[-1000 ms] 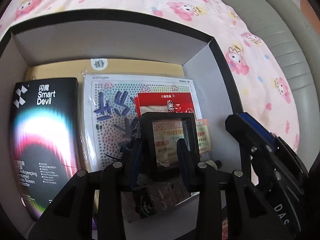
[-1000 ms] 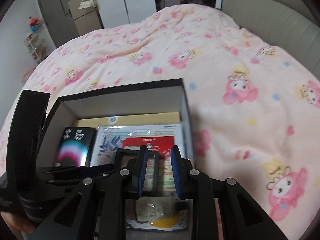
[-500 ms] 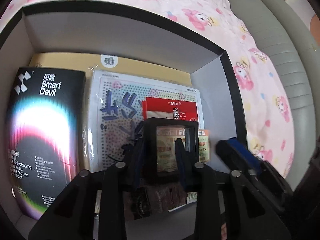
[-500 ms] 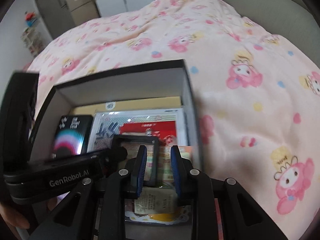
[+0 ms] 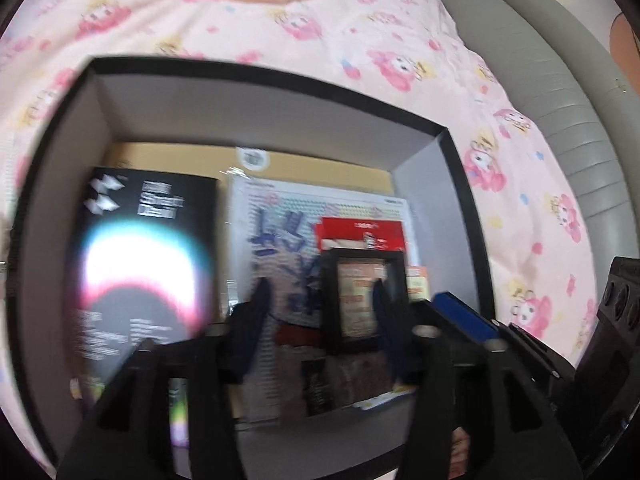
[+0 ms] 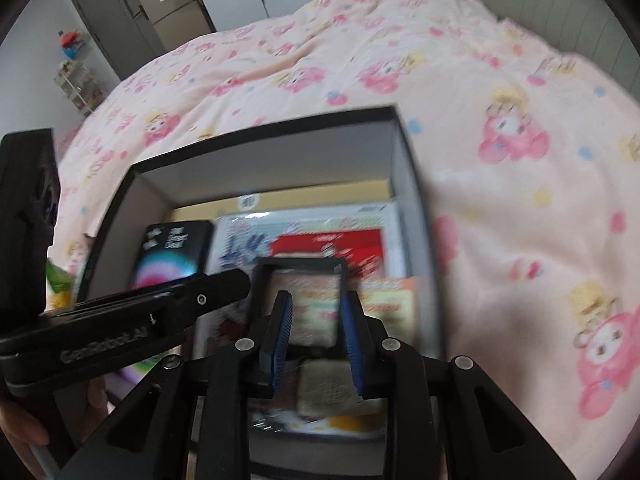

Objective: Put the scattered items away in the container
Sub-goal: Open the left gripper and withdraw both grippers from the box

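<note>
Nearest, we list the left gripper (image 5: 320,320), jaws opening, pads clear of the small black frame (image 5: 362,300) that stands between them; nothing is gripped. Beside it, the right gripper (image 6: 316,332) has its blue pads set narrow and widening slightly. The frame's lower rim lies between them, but blur keeps us from telling whether they pinch it.

The frame itself leans at the near end of the box (image 6: 404,160), toward its right wall, over loose paper cards. We judge it light and stiff, its pane likely fragile and slick. Take hold across the outer rim, never on the pane.

Further in, a flat bagged sheet with a dotted print (image 5: 280,236) carries a red packet (image 5: 360,232). We judge both light, floppy and slippery, and best lifted by an edge.

Along the left wall lies a black retail carton (image 5: 148,264), rigid, with easy sides.

Under all, toward the far wall, sits a tan board (image 5: 320,164).

Beyond the box, we see the pink patterned quilt (image 6: 500,100).
</note>
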Tool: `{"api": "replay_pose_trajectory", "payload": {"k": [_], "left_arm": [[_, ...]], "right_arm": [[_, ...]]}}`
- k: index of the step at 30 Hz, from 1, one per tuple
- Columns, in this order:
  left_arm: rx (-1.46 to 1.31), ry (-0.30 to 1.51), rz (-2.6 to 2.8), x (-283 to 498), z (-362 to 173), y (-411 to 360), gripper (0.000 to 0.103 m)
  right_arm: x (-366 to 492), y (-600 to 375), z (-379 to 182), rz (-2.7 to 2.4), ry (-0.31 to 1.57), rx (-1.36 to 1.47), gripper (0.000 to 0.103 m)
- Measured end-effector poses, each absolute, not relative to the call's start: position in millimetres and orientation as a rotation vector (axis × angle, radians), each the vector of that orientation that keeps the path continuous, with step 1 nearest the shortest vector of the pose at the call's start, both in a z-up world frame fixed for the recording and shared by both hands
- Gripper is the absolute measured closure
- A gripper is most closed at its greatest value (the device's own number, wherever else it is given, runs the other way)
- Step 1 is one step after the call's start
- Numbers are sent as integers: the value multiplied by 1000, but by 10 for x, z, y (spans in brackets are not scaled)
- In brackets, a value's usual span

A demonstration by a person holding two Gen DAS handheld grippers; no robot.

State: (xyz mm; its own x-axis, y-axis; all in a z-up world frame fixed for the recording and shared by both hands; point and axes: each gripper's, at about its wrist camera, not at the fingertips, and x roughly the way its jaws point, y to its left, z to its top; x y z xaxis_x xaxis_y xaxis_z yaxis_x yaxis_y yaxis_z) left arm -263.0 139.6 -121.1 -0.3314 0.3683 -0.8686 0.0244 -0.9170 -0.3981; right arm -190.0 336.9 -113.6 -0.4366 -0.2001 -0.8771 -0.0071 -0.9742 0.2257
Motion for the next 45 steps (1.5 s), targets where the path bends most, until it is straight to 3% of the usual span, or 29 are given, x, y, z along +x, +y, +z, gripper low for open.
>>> {"api": "replay_pose_trajectory", "payload": {"k": [2,7,13,17,20,28,32,38,45], "left_arm": [[-1618,-480,2433,-2590,-1145,1342,20],[-1513,-370,2575,-2483,-941,1310,13],[-1434,-256,2757,-2181,-641,1000,10],[-1347,-207,2810,-1990,-391,888,8],[-1269,-145,2850,-1778,-141,806,4],[-1098,-175,2879,-1032,366,483,1],[-1049,-172,2909,-643,468,296,1],[-1011,-83,2965,-234,552,155,1],[-1082,-130,2983,-75,408,81,1]], "right_arm": [[-1851,3383,-1071,-2621,-261,1585,72],[-1739,3362,-861,-2748,-196,1515,53],[-1509,3207,-515,-2830,-147,1354,49],[-1296,3110,-299,-2865,-228,1273,48],[-1113,2893,-155,-2910,-119,1255,43],[-549,2390,263,-2918,-56,1141,31],[-289,2211,369,-2969,-34,1062,25],[-30,2051,366,-3000,33,1030,25],[164,2154,407,-2983,-61,1016,25]]}}
